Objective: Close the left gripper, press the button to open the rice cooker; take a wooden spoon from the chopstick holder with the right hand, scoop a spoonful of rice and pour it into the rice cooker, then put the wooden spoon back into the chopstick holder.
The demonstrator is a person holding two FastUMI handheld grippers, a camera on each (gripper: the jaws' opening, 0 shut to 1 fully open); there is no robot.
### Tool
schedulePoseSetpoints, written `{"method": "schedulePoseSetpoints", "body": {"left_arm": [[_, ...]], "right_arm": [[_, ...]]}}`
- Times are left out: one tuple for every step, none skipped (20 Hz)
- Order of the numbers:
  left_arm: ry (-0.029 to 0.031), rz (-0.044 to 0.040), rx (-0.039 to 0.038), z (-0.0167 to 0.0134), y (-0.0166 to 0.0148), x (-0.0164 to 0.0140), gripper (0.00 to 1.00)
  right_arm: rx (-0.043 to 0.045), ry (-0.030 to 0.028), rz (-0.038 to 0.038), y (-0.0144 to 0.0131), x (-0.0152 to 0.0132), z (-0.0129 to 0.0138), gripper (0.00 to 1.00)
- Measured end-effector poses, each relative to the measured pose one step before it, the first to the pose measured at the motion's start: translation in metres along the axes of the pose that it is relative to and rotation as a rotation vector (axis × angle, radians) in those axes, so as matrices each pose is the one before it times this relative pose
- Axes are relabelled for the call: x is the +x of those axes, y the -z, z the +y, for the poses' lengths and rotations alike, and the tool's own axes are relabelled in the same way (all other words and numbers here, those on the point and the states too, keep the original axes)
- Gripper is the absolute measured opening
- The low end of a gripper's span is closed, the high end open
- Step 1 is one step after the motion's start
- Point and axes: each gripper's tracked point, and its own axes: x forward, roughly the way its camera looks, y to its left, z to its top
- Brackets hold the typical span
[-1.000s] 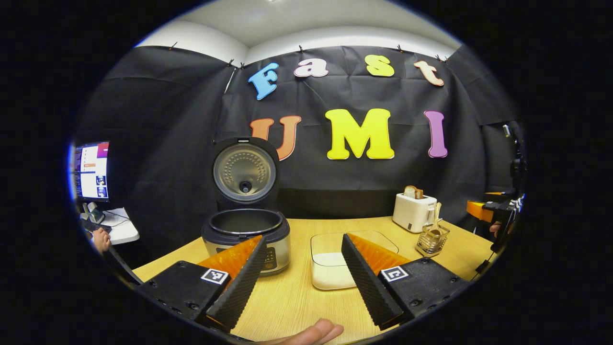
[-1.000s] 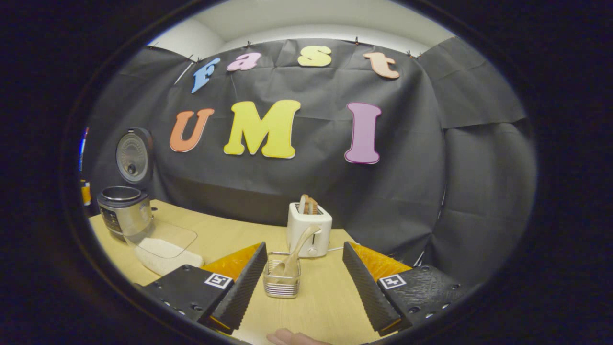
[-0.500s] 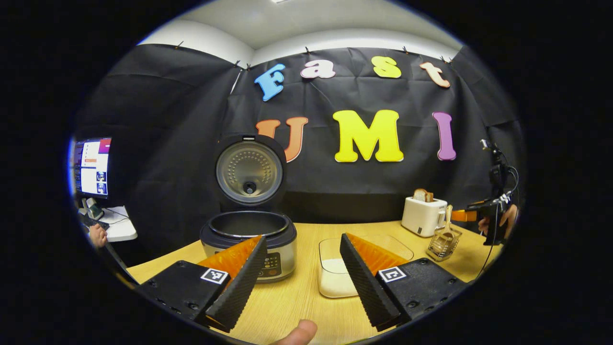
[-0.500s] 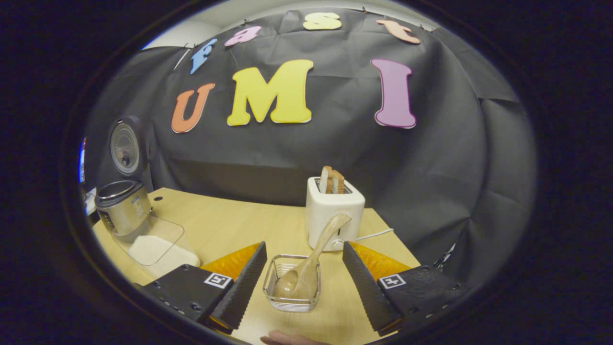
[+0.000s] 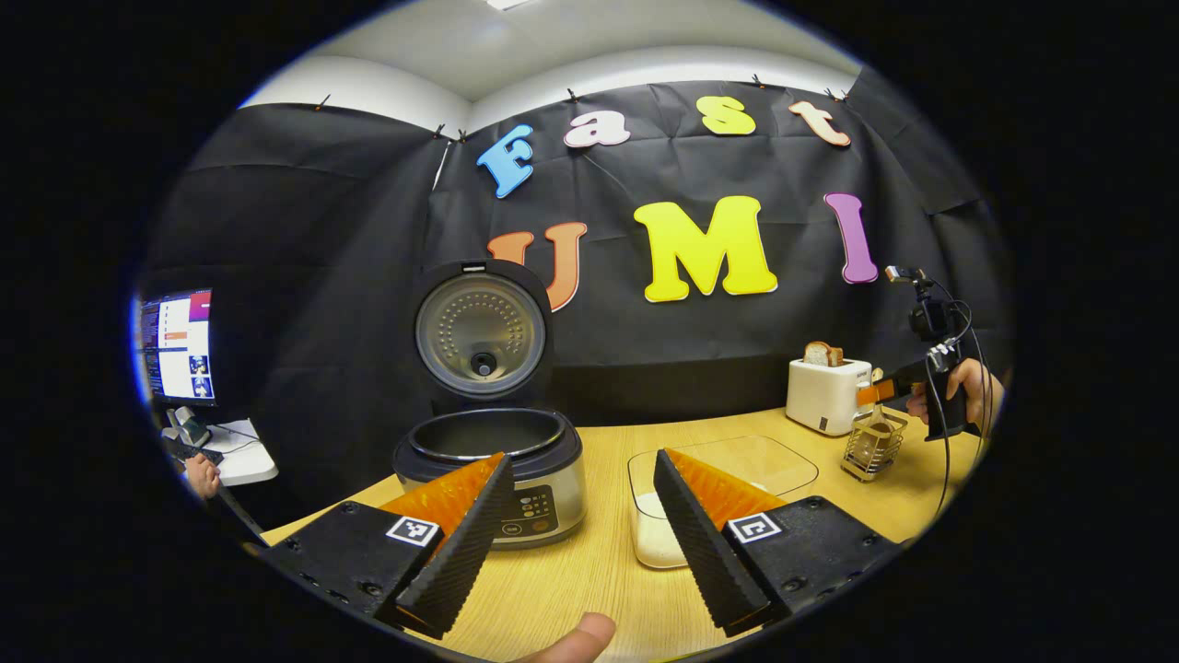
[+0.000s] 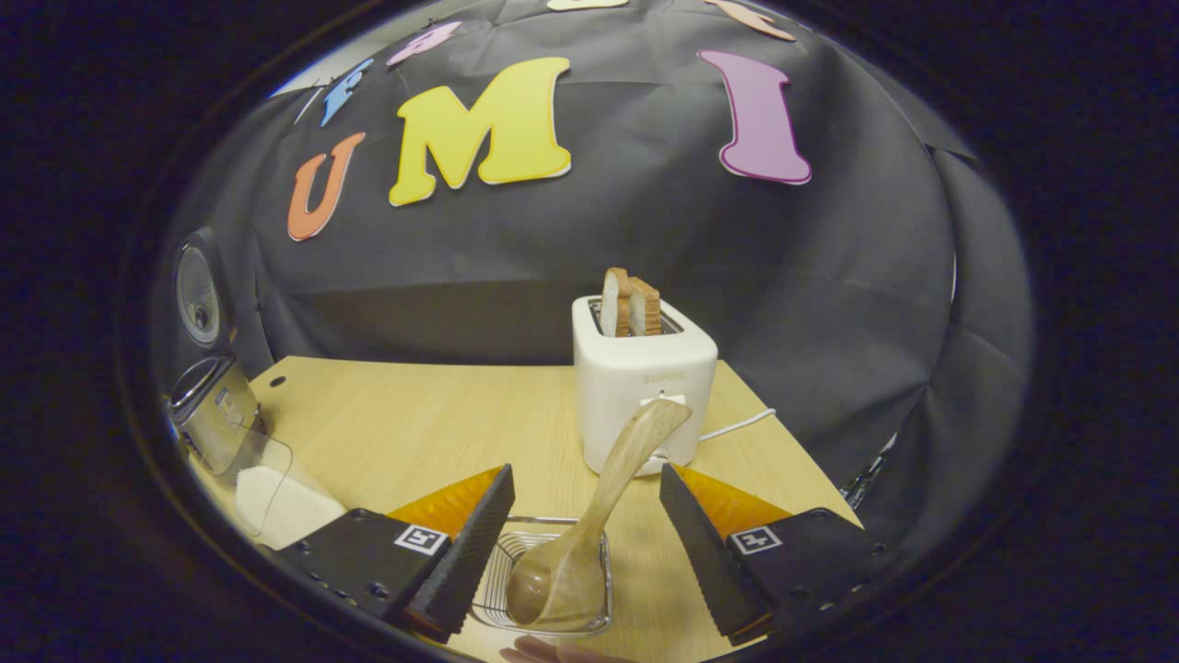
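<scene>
Leaning in its chopstick holder (image 6: pixel 543 580), the wooden spoon (image 6: pixel 599 511) stands between the right tongs' (image 6: pixel 585 543) spread fingers.

Black cloth (image 5: pixel 304 276) hangs as the booth's wall behind a light wooden desk (image 6: pixel 414 414), pinned along its top edge with small clips. Above it run a white wall (image 5: pixel 368 87) and ceiling. Past the desk's left edge, a lit monitor (image 5: pixel 175 345) stands on a small white table (image 5: pixel 244 456).
</scene>
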Motion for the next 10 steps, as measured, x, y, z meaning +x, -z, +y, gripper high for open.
{"method": "schedulePoseSetpoints", "body": {"left_arm": [[0.00518, 0.00274, 0.00089, -0.00197, -0.00002, -0.00005, 0.98], [-0.00182, 0.00106, -0.00732, 0.00077, -0.00031, -0.00105, 0.98], [0.00467, -0.00167, -0.01135, 0.00015, -0.00061, -0.00056, 0.98], [0.01273, -0.00079, -0.00806, -0.00248, -0.00123, -0.00037, 0.98], [0.00475, -0.00192, -0.00401, -0.00094, -0.00072, -0.00052, 0.98], [-0.00449, -0.00307, 0.00068, 0.00167, -0.00176, -0.00065, 0.98], [-0.00449, -0.0044, 0.00304, 0.0019, -0.00049, -0.00213, 0.98], [-0.00098, -0.00183, 0.00226, 0.00096, -0.00155, -0.00075, 0.98], [0.00225, -0.00014, -0.00183, -0.00051, 0.0001, 0.00084, 0.98], [0.00463, -0.00032, -0.00595, -0.00167, 0.00027, -0.00033, 0.98]], "right_arm": [[0.00799, 0.00454, 0.01083, -0.00103, 0.00662, -0.00011, 0.96], [0.01137, 0.00524, 0.01938, 0.0008, 0.00602, -0.00062, 0.96], [0.01518, 0.00955, 0.02916, 0.00207, 0.00741, -0.00105, 0.95], [0.01519, 0.00234, 0.03084, 0.0041, 0.00762, 0.00016, 0.95], [0.01038, 0.00027, 0.02873, 0.00294, 0.00442, 0.00102, 0.96], [0.0053, -0.00156, 0.01799, 0.0039, 0.00436, 0.00086, 0.94], [-0.00033, -0.00194, 0.00243, -0.00156, 0.00141, 0.00069, 0.94], [-0.00692, 0.00692, -0.00098, -0.00283, 0.00188, -0.00087, 0.88], [-0.00618, 0.00486, -0.00196, -0.00492, 0.00031, -0.00058, 0.82], [-0.00584, 0.00363, -0.00707, -0.00545, -0.00079, -0.0012, 0.76]]}}
